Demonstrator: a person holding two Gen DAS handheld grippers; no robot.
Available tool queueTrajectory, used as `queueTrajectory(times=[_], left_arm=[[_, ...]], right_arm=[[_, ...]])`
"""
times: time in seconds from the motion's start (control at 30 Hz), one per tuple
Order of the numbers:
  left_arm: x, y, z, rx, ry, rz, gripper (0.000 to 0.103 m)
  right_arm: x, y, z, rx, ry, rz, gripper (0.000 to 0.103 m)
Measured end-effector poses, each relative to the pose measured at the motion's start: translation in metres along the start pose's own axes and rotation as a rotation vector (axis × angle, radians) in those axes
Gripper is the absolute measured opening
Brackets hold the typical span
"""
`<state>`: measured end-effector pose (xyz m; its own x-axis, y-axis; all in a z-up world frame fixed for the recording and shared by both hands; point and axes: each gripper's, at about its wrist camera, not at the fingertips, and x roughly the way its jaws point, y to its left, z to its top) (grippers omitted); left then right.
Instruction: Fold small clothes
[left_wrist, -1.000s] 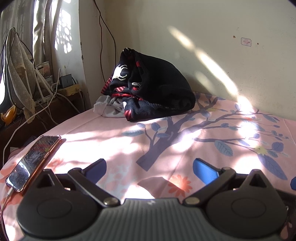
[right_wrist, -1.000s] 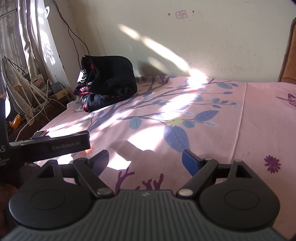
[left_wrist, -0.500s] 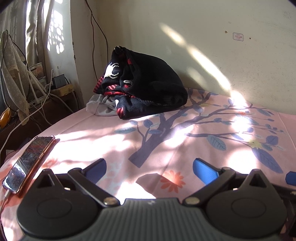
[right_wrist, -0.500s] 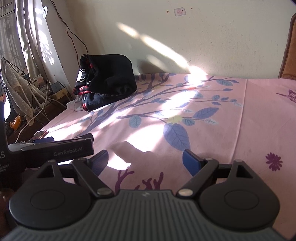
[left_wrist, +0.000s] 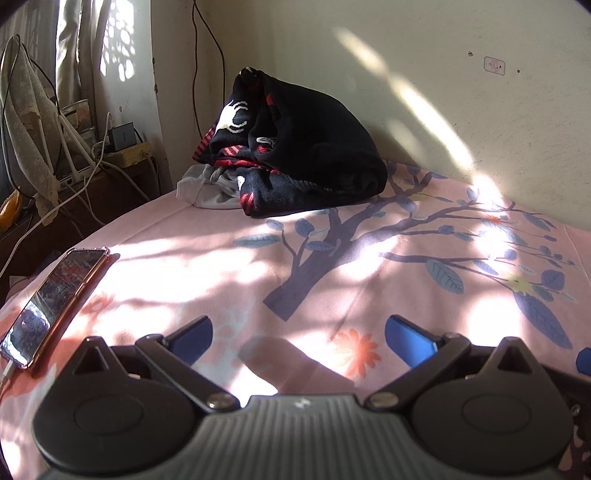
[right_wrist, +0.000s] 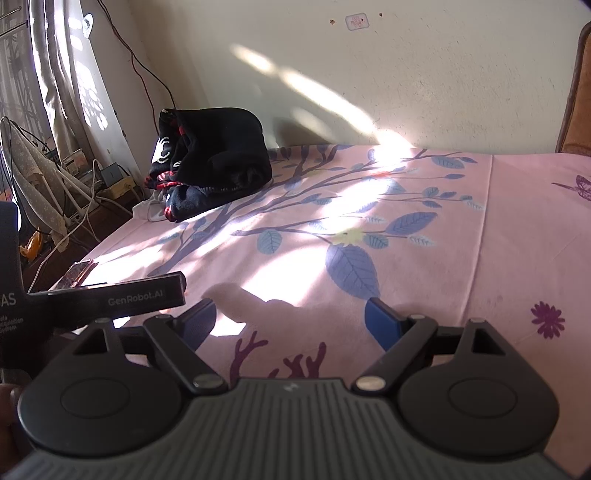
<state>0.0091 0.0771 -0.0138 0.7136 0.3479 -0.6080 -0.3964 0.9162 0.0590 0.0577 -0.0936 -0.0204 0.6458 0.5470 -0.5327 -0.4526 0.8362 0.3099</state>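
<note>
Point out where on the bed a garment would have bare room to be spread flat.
The widest free patch is the pink bedsheet between the dark clothes pile and the right gripper, running on toward the far right. A smaller one lies ahead of the left gripper. It is crowded at the pile's corner by the wall and along the left edge, where the phone lies.

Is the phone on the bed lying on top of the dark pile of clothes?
No, the phone lies on the pink sheet near the bed's edge, apart from the dark pile of clothes.
</note>
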Motion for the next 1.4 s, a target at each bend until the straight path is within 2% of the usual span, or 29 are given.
queueTrajectory(times=[0.57, 0.8, 1.4], left_arm=[[0.003, 0.005, 0.0, -0.043, 0.03, 0.002, 0.103], [0.009, 0.008, 0.001, -0.062, 0.071, 0.0, 0.103], [0.012, 0.005, 0.002, -0.048, 0.093, 0.002, 0.103]], right_arm=[[0.0, 0.0, 0.0, 0.0, 0.0, 0.0, 0.09], [0.0, 0.0, 0.0, 0.001, 0.001, 0.001, 0.09], [0.0, -0.001, 0.0, 0.002, 0.001, 0.001, 0.09]])
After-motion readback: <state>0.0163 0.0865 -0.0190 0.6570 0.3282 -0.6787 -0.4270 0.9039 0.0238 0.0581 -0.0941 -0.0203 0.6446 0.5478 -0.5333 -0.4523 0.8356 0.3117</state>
